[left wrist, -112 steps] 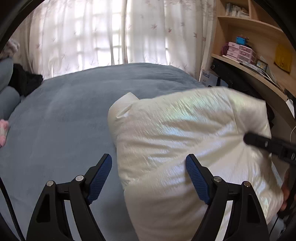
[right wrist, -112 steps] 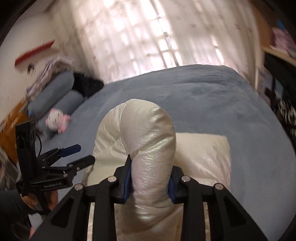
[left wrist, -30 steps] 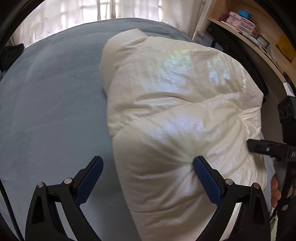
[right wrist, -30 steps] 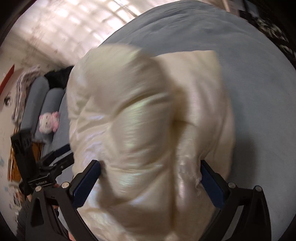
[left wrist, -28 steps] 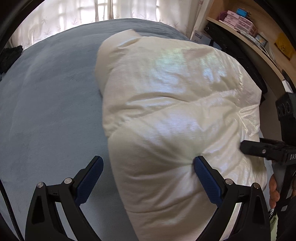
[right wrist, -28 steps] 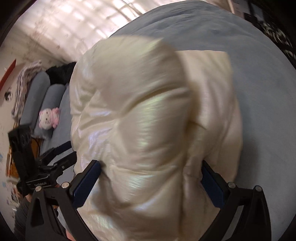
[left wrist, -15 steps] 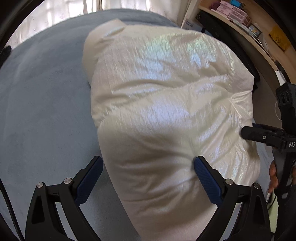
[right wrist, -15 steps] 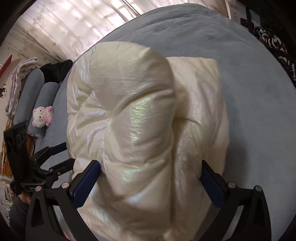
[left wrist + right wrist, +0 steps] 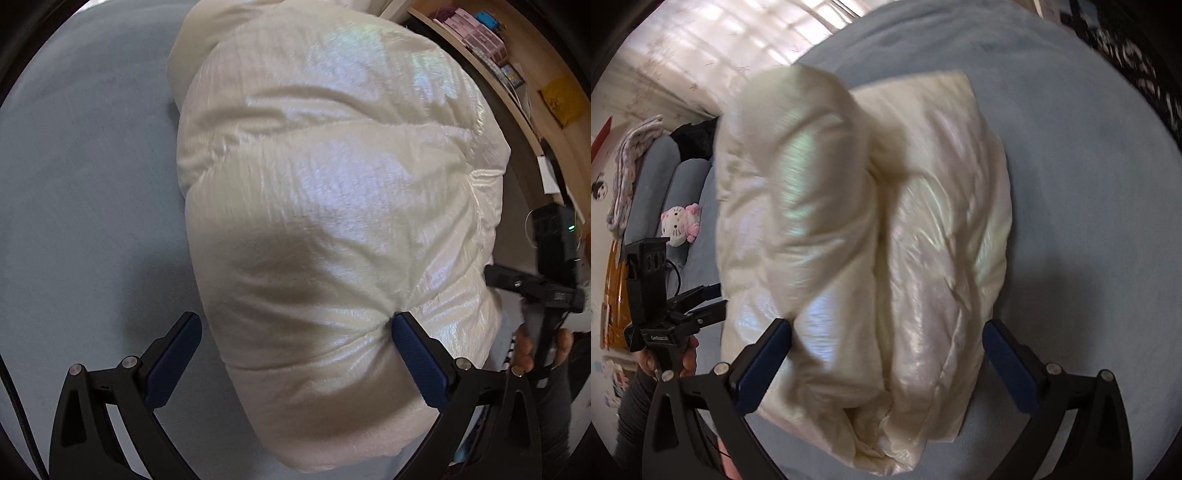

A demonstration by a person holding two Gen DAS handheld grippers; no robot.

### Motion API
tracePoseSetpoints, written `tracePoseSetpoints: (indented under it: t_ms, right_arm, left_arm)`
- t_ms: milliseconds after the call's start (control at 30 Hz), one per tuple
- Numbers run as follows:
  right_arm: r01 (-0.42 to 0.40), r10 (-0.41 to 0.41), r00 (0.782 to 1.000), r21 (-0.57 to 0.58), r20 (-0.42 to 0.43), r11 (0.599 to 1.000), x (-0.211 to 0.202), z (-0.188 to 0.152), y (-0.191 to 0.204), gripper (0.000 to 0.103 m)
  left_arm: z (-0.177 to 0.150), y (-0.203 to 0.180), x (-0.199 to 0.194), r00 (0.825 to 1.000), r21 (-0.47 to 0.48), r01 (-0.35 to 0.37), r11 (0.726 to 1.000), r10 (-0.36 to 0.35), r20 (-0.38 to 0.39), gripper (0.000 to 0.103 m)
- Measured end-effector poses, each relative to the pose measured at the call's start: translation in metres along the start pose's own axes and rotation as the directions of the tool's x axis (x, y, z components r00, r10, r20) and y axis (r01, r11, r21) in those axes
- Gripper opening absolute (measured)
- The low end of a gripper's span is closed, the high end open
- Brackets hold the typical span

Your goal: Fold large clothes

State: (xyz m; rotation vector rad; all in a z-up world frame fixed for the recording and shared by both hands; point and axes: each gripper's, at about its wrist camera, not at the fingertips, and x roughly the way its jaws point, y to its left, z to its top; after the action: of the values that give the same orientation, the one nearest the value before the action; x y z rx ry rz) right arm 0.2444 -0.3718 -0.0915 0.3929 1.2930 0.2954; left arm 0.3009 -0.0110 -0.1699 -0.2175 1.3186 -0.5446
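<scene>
A: Pearly, puffy fabric is filling both views. That is the coat (image 9: 332, 206), lying bundled on the blue bed (image 9: 74, 184).

B: Why is the left hand-held gripper (image 9: 295, 354) sitting so low against it?

A: My guess is that it is pressing the padding down so the fold keeps its shape. Its jaws are standing spread wide, with the right blue pad (image 9: 417, 358) denting the coat and the left 1 over bare bed. It is gripping nothing.

B: And the right hand-held gripper (image 9: 886, 354)?

A: Also spread wide, its 2 pads flanking the bundle's near end, pinching nothing.

B: What is each camera adding?

A: The right wrist view is showing the crease between 2 rolled halves and a plush toy (image 9: 679, 225) by the pillows. The left wrist view is showing only 1 smooth dome, plus a shelf (image 9: 491, 48) beside the bed.
</scene>
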Motion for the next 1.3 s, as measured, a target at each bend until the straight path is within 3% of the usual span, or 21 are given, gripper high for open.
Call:
tracePoseSetpoints:
  t_ms: [233,533,833,967,1100,1300]
  right_arm:
    - [-0.139,0.147,0.988,0.141,-0.046,0.98,0.039,0.001,-0.041,0.103]
    - [-0.273,0.281,0.959,0.19,-0.019,0.943,0.057,-0.002,-0.068,0.103]
    - [-0.418,0.419,0.907,0.194,0.036,0.888,0.066,-0.005,-0.087,0.103]
    - [-0.438,0.433,0.899,0.178,0.064,0.881,0.068,-0.004,-0.085,0.103]
    - [-0.441,0.429,0.897,0.137,0.106,0.887,0.064,-0.013,-0.074,0.103]
    - [-0.448,0.436,0.883,0.036,0.174,0.893,0.038,-0.028,-0.059,0.081]
  left_arm:
    - [-0.004,0.018,0.018,0.998,-0.039,0.059,0.997,-0.059,0.004,0.103]
    - [-0.018,0.045,0.032,0.99,-0.07,0.142,0.987,-0.14,0.033,0.103]
    - [-0.053,0.079,0.039,0.958,-0.145,0.285,0.948,-0.277,0.071,0.103]
    - [-0.061,0.098,0.047,0.936,-0.183,0.351,0.918,-0.342,0.084,0.103]
    - [-0.07,0.104,0.042,0.936,-0.144,0.35,0.926,-0.338,0.102,0.103]
    - [-0.073,0.085,0.015,0.947,0.002,0.285,0.959,-0.282,0.157,0.102]
